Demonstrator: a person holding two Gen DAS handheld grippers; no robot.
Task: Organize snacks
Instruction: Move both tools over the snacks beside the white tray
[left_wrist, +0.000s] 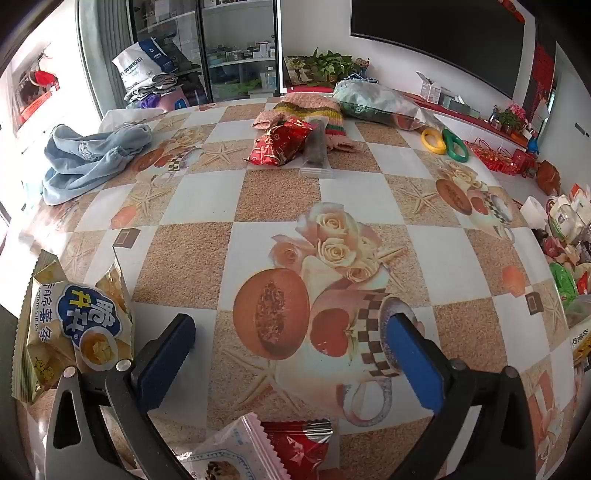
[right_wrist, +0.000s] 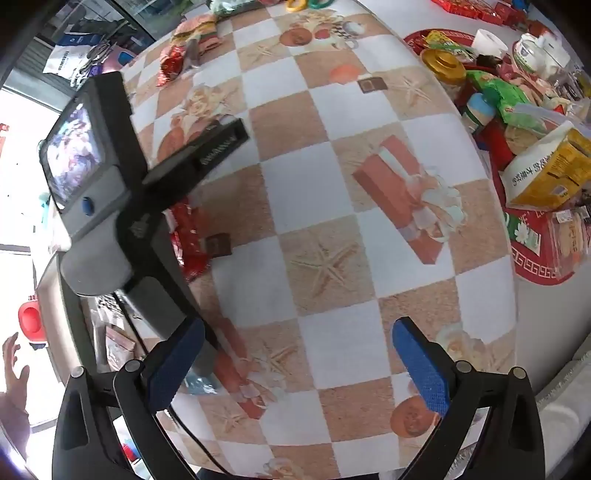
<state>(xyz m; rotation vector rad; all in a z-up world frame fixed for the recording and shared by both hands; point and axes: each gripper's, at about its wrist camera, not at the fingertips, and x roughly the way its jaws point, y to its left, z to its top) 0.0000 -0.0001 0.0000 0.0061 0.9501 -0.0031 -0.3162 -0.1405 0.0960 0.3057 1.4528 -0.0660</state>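
Note:
My left gripper (left_wrist: 291, 350) is open and empty, low over the patterned tablecloth (left_wrist: 273, 192). A yellow potato-stick bag (left_wrist: 74, 325) lies just left of its left finger. A pink-white snack packet (left_wrist: 229, 450) and a red packet (left_wrist: 299, 446) lie below the jaws at the near edge. A red foil bag (left_wrist: 280, 144) and a dark clear-wrapped bar (left_wrist: 316, 147) lie far across the table. My right gripper (right_wrist: 299, 362) is open and empty above the cloth. The left gripper's body (right_wrist: 110, 192) fills the left of the right wrist view, with a red packet (right_wrist: 190, 240) under it.
A red tray (right_wrist: 532, 266) on the right holds several snacks, a yellow-white bag (right_wrist: 550, 170), a green bag (right_wrist: 509, 99) and a gold-lidded jar (right_wrist: 443, 66). Blue cloth (left_wrist: 88, 158), a knitted piece (left_wrist: 310, 110), yellow and green rings (left_wrist: 447, 142) lie at the far side.

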